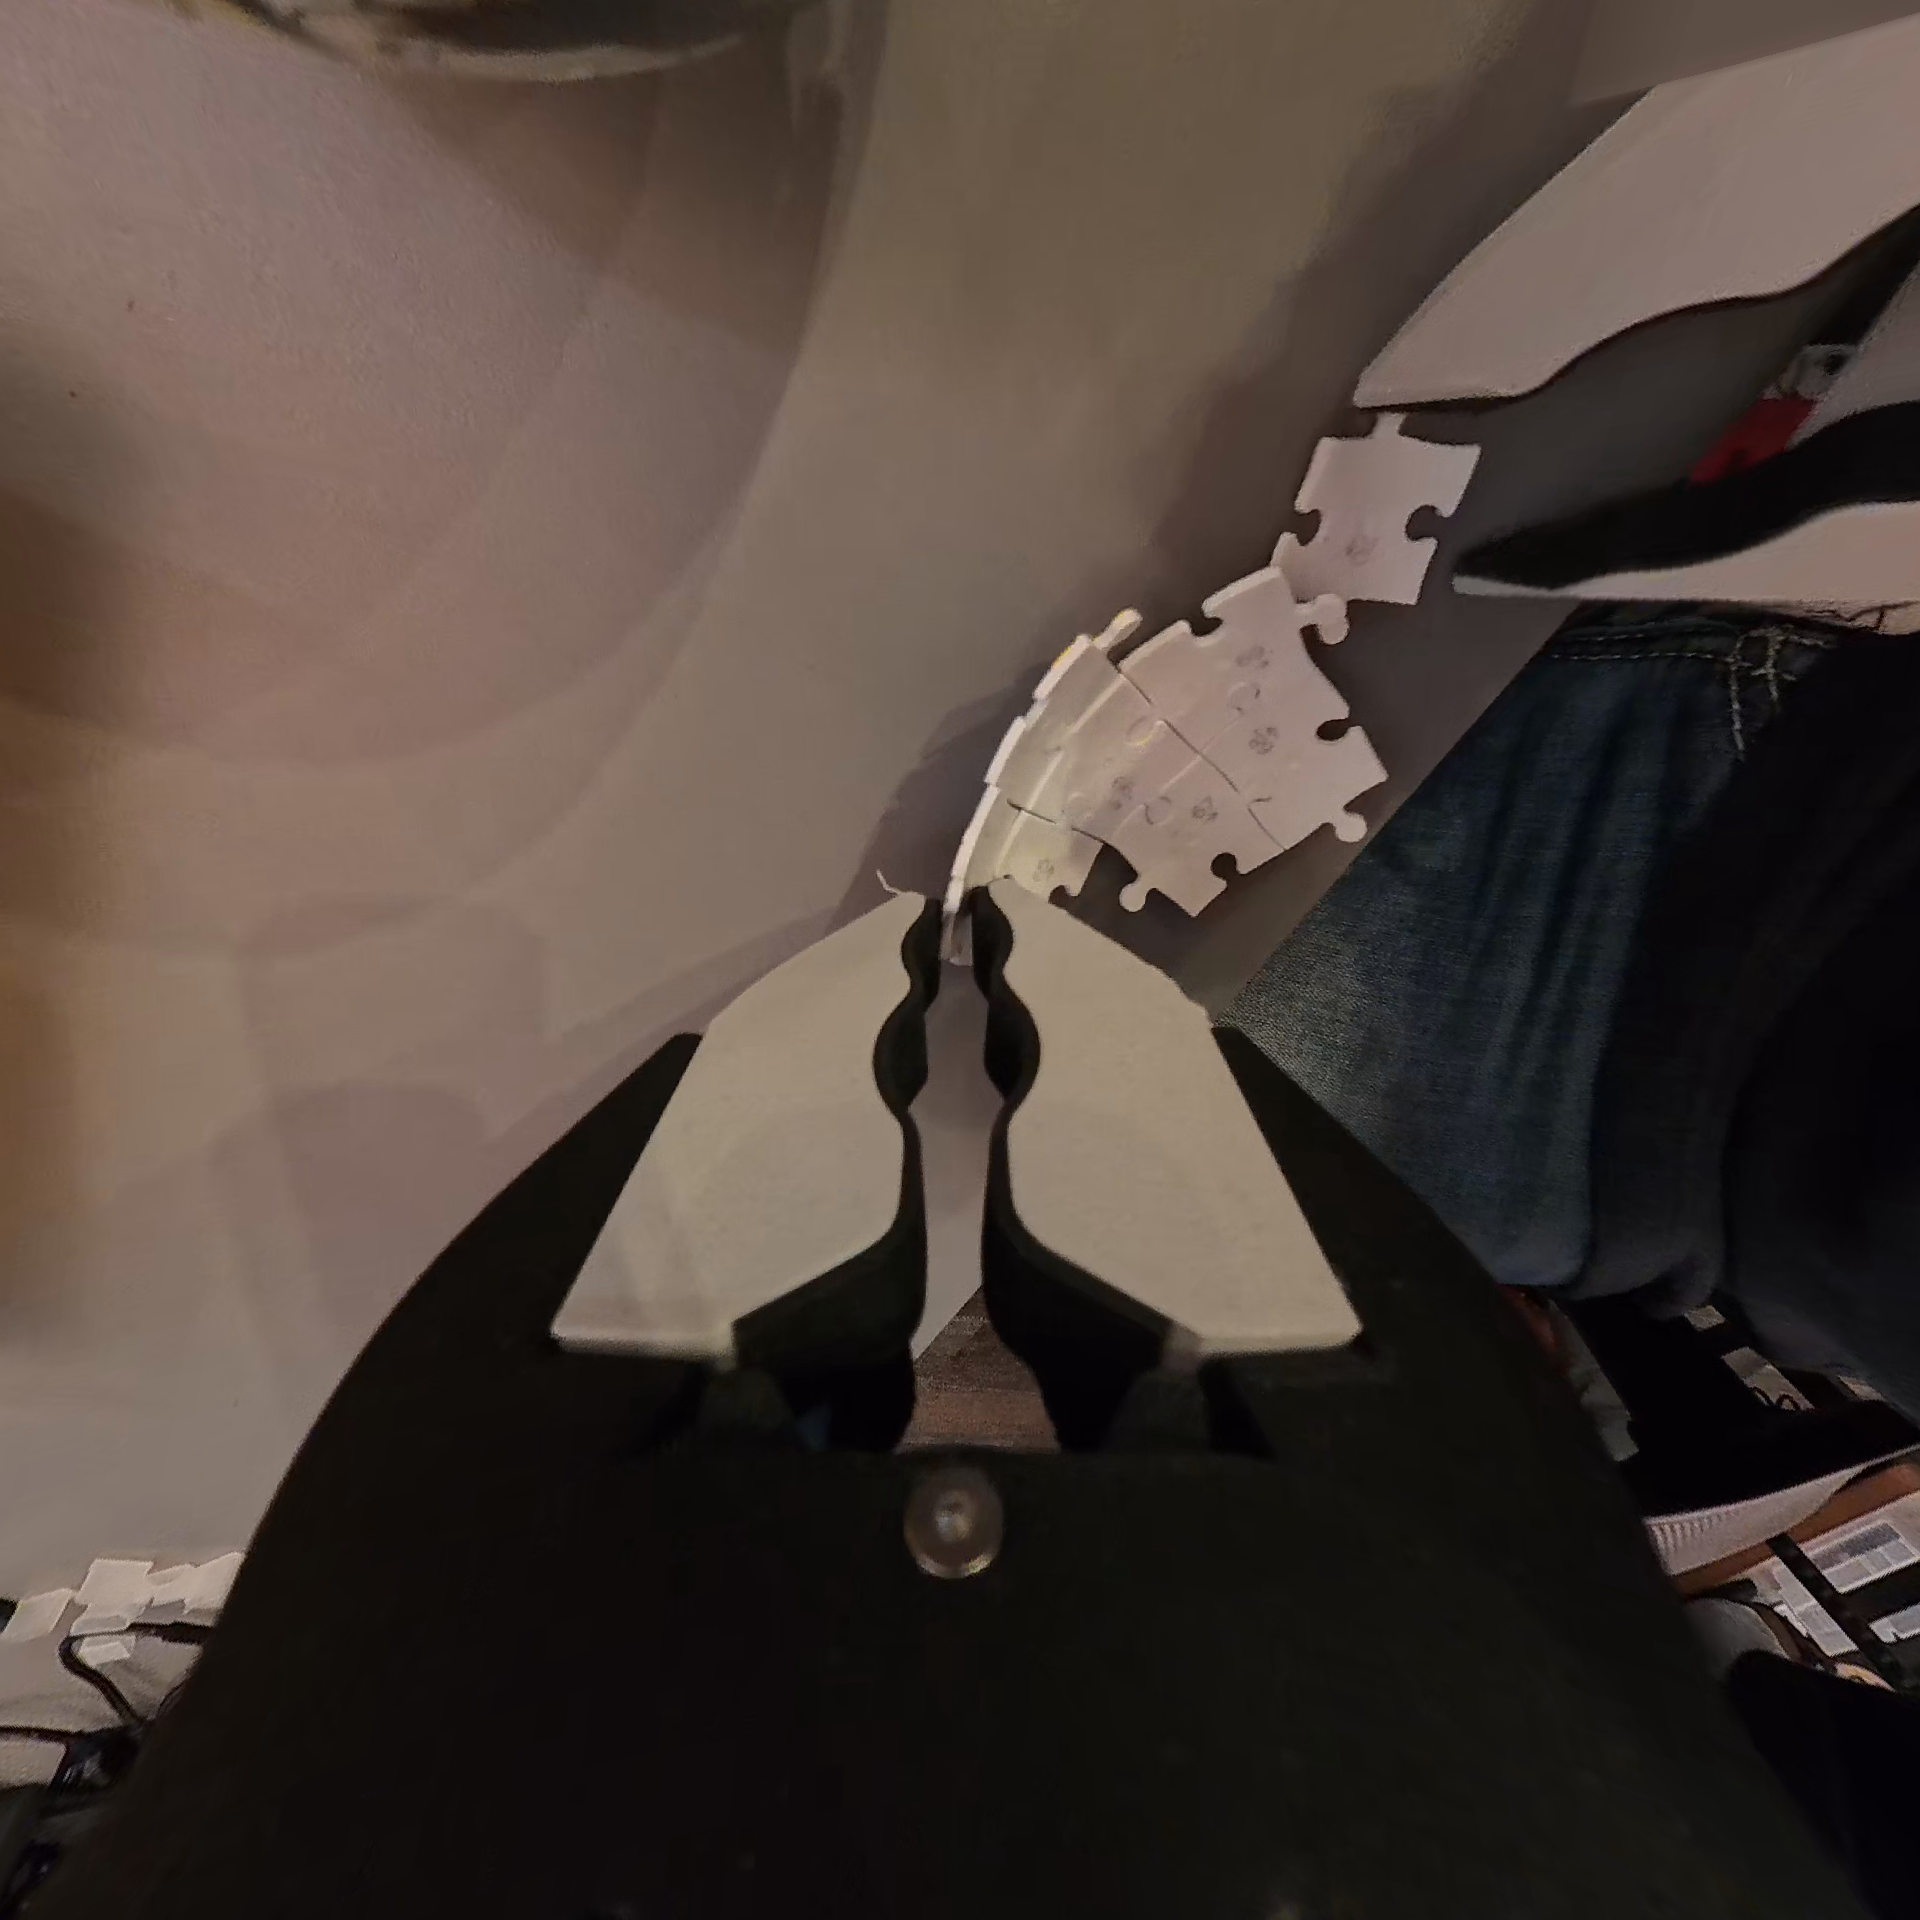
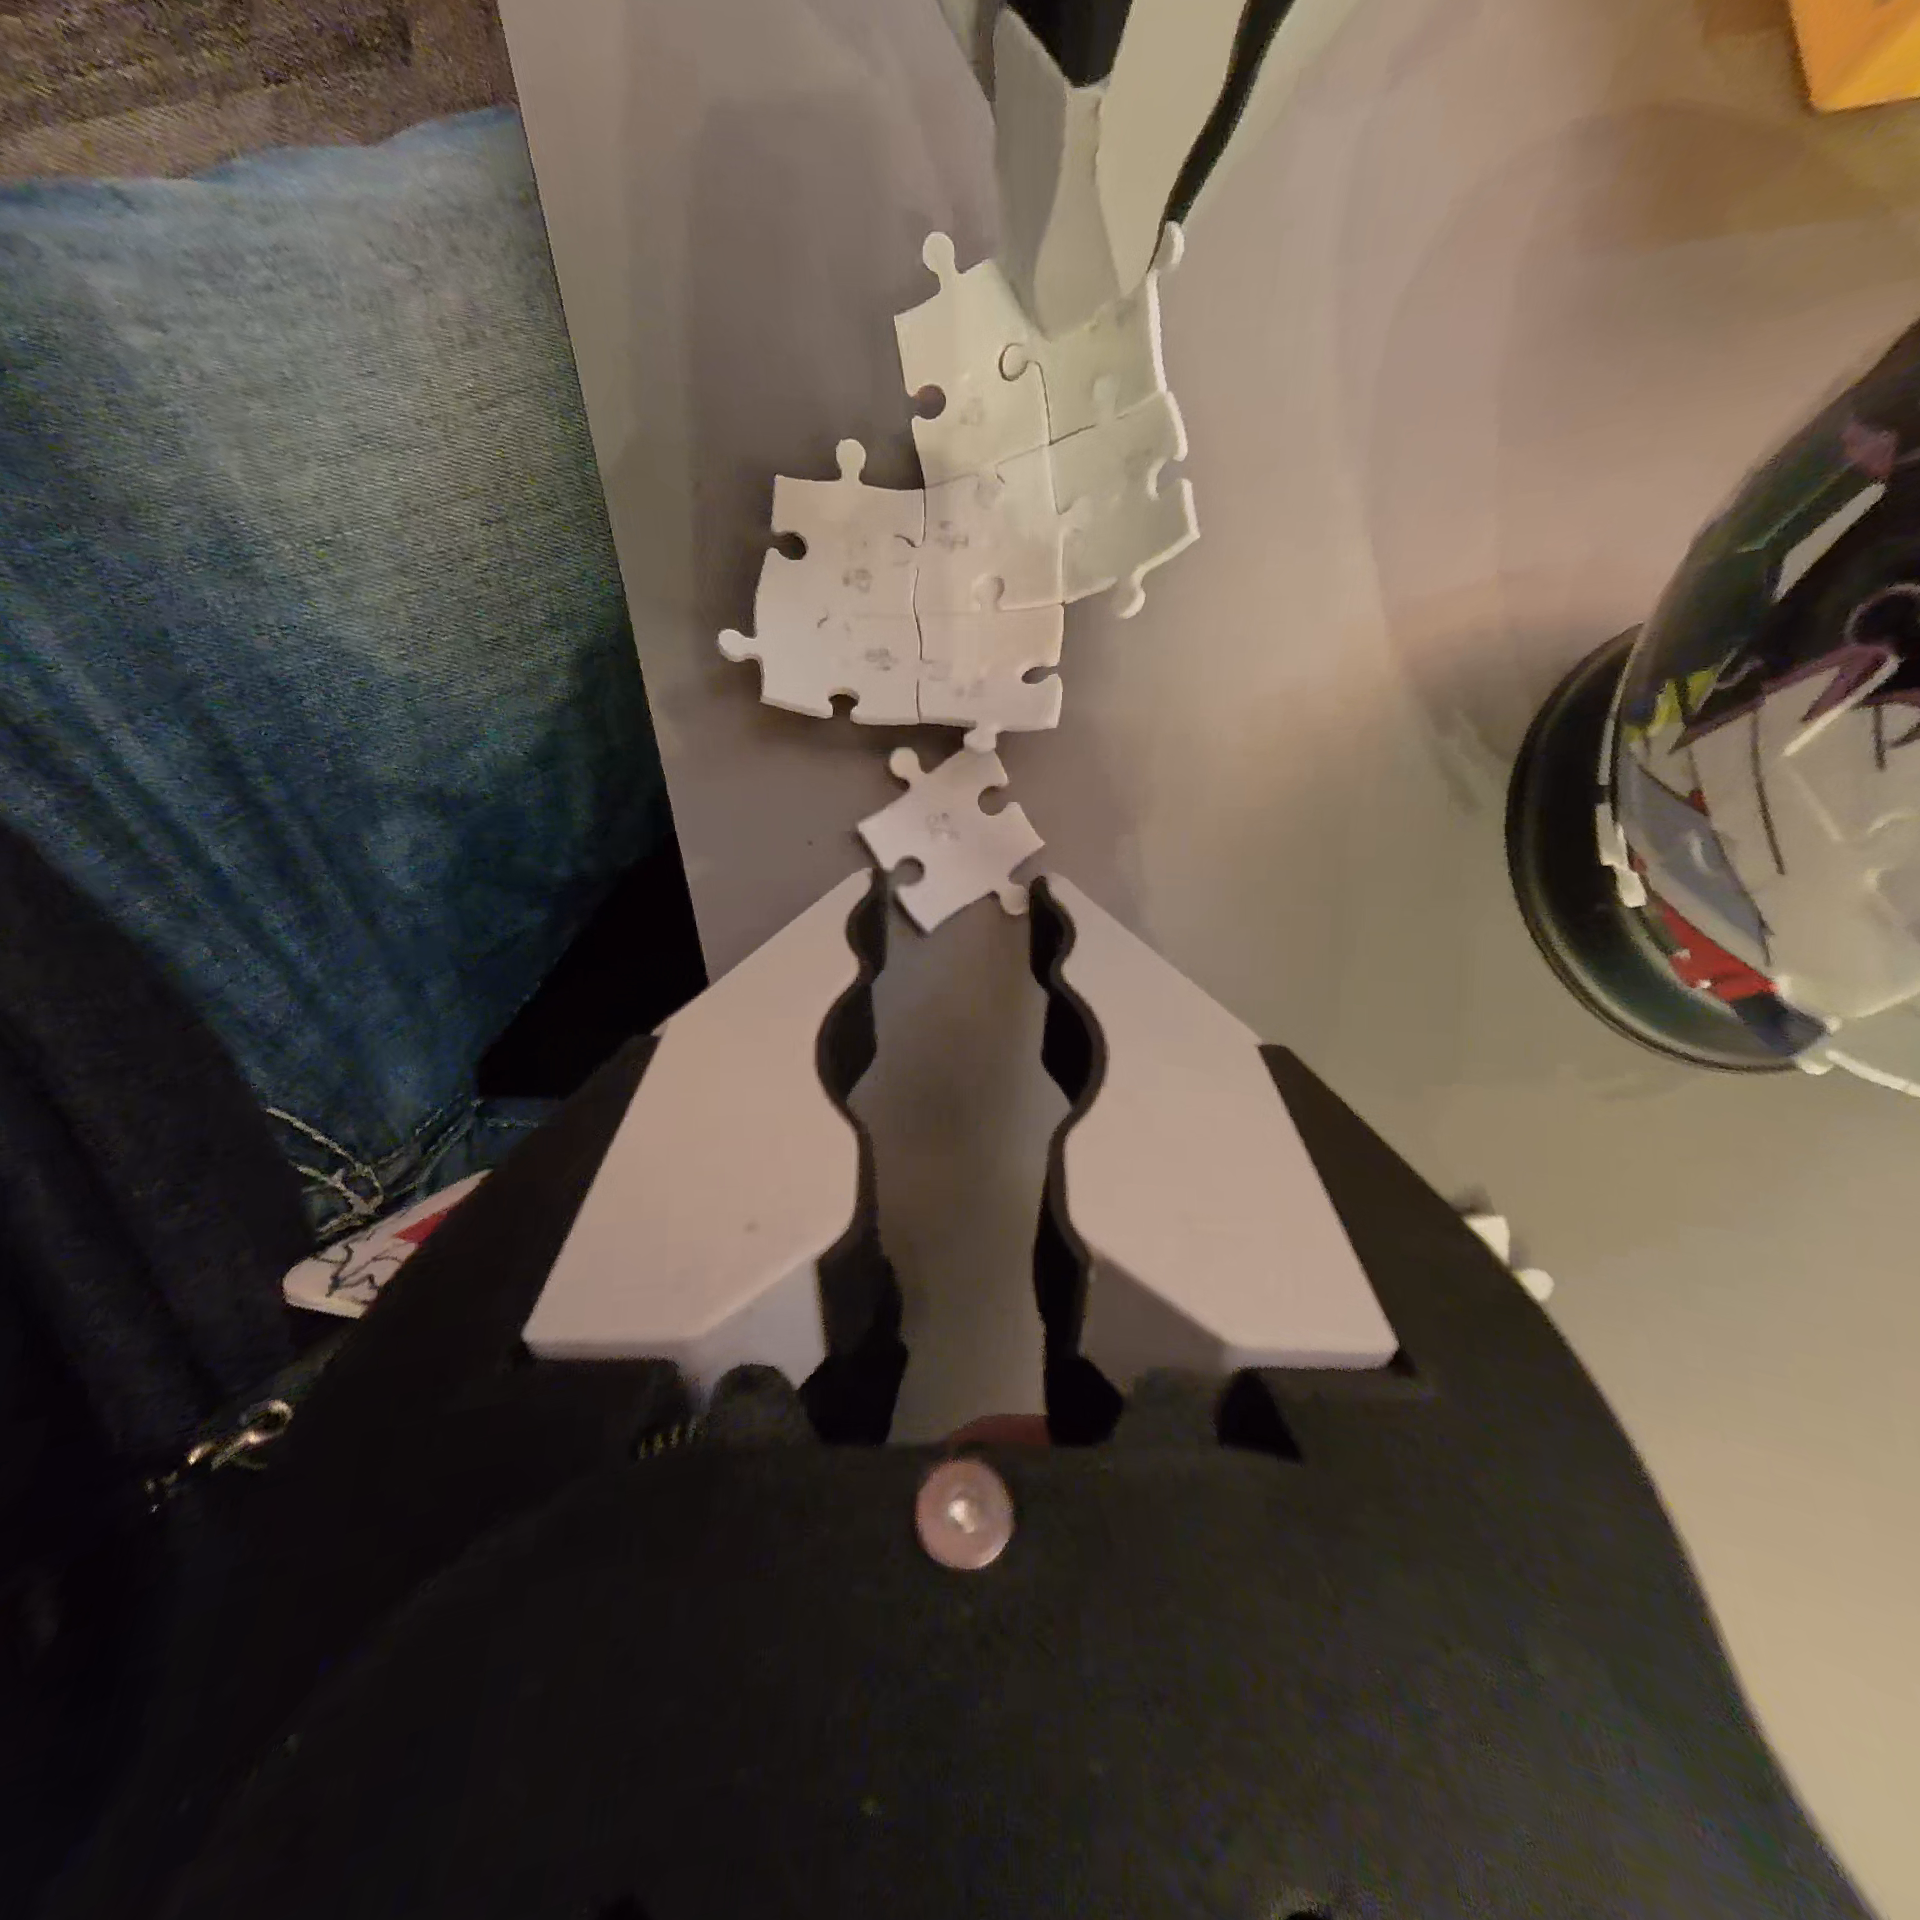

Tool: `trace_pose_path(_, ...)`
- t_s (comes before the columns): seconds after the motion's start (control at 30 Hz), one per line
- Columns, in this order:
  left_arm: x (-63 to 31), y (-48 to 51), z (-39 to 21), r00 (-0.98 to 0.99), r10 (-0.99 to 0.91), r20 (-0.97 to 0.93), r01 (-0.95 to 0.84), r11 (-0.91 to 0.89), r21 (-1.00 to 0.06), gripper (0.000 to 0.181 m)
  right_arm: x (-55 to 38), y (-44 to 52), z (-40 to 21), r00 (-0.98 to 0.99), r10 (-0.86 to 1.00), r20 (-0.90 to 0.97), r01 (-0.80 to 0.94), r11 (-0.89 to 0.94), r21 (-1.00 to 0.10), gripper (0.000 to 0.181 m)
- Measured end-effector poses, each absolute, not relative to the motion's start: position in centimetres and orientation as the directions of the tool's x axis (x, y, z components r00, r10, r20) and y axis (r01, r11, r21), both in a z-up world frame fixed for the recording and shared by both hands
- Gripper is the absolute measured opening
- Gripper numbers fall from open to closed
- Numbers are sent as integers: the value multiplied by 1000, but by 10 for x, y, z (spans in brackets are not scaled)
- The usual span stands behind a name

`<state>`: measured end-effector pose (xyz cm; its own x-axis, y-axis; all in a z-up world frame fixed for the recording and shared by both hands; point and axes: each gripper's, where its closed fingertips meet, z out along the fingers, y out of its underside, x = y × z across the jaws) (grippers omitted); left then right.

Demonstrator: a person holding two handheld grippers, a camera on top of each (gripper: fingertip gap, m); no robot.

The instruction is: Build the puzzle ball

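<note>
The left gripper (image 1: 954, 914) is clenched on the edge of the curved panel (image 1: 1195, 769), which fans toward 1 o'clock. The right gripper (image 2: 951, 894) grasps 1 piece (image 2: 951, 836) by its near corner, jaws fairly wide. Best align the piece's socket with the panel's tab at 12 o'clock, then press in along the curve.

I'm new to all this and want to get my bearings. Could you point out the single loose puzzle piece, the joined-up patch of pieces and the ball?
Loose puzzle piece (image 2: 951, 836): right wrist view, middle of its white back.
Joined patch (image 2: 987, 540): right wrist view, a central piece.
Ball (image 2: 1766, 727): right wrist view, its printed curved side.
</note>
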<state>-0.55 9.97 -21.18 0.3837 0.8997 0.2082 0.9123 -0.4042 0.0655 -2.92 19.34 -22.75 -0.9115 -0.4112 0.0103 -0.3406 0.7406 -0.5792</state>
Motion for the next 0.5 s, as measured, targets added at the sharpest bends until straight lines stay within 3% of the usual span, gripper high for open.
trace_pose_path(0.3, -6, 100, -213, 393, 895, 210, 910, -411, 51, 5, -28, 192, -225, -885, -465, 6, -377, 709, -596, 23)
trace_pose_path(0.5, -6, 99, -212, 401, 892, 209, 906, -420, 55, 5, -27, 201, -213, -779, -622, 76, -547, 616, -568, 23)
